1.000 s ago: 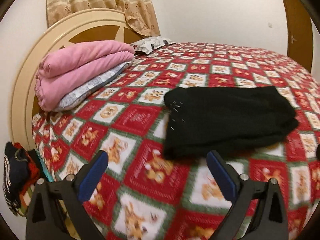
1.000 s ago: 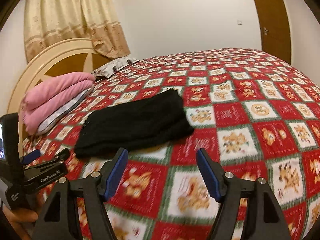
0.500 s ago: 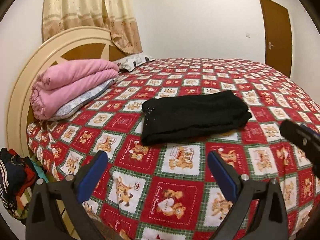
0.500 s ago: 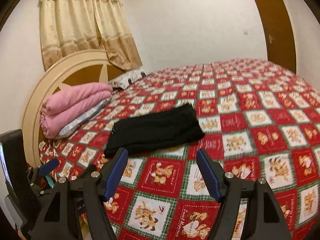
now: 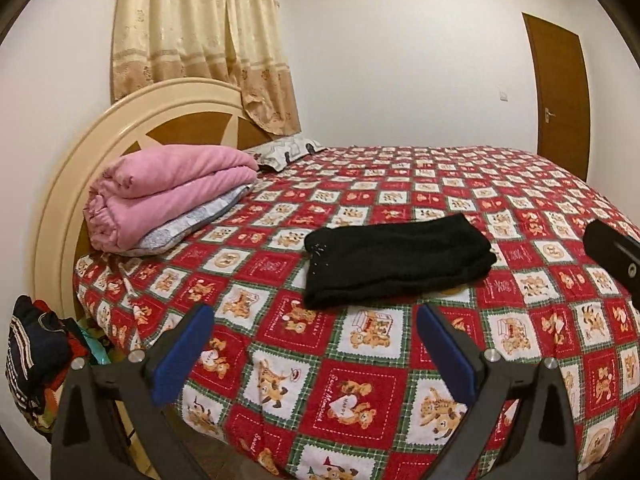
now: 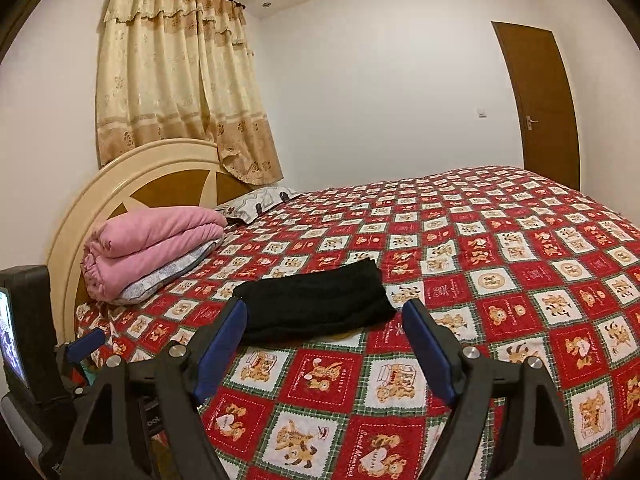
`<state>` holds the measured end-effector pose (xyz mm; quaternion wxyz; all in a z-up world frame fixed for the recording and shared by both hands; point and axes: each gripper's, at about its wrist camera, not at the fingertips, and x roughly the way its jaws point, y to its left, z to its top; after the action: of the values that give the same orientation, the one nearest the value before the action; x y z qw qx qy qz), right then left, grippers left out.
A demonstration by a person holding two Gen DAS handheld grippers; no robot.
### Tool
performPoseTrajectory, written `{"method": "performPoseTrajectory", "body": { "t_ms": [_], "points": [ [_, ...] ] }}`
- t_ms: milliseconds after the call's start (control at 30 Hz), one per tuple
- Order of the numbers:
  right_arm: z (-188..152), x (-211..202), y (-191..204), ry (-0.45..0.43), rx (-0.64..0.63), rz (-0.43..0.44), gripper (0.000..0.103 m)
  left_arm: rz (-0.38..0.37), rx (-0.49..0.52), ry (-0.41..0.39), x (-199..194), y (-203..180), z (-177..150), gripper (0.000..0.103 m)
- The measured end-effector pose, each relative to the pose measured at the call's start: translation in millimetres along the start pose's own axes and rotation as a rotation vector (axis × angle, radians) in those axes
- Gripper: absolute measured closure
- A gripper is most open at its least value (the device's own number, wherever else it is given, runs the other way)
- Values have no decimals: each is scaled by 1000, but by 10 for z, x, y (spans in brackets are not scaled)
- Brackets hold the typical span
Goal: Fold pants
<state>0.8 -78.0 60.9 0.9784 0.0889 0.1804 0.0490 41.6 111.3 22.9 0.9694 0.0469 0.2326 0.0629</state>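
Pants [image 5: 394, 262] lay folded flat near the bed's [image 5: 360, 384] front edge. Left tool [image 5: 314, 350] and right tool [image 6: 324, 344] hung wide open, empty. We judged best: leave the stack undisturbed.

Warm, even indoor light from recessed ceiling spots; soft shadows, no glare. Sharp focus, strong fisheye bending, dark vignetted corners.

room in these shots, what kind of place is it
Almost certainly a home bedroom. A large bed with a teddy-bear quilt fills most of the view, backed by a rounded headboard. A folded pink blanket lies on a pillow by the headboard, and a curtain hangs behind.
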Motion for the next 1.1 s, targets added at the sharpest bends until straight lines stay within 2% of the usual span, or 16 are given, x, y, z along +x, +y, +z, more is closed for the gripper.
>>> {"method": "performPoseTrajectory", "body": {
  "t_ms": [300,667,1100],
  "points": [
    [12,-38,-96,-24,32,-18,21,6,9,-4,-27,-25,19,0],
    [-71,124,-106,35,18,-18,21,5,19,36,68,-80,-37,0],
    [-60,80,-49,23,-3,-25,21,18,1,31,79,-46,-30,0]
  ]
}}
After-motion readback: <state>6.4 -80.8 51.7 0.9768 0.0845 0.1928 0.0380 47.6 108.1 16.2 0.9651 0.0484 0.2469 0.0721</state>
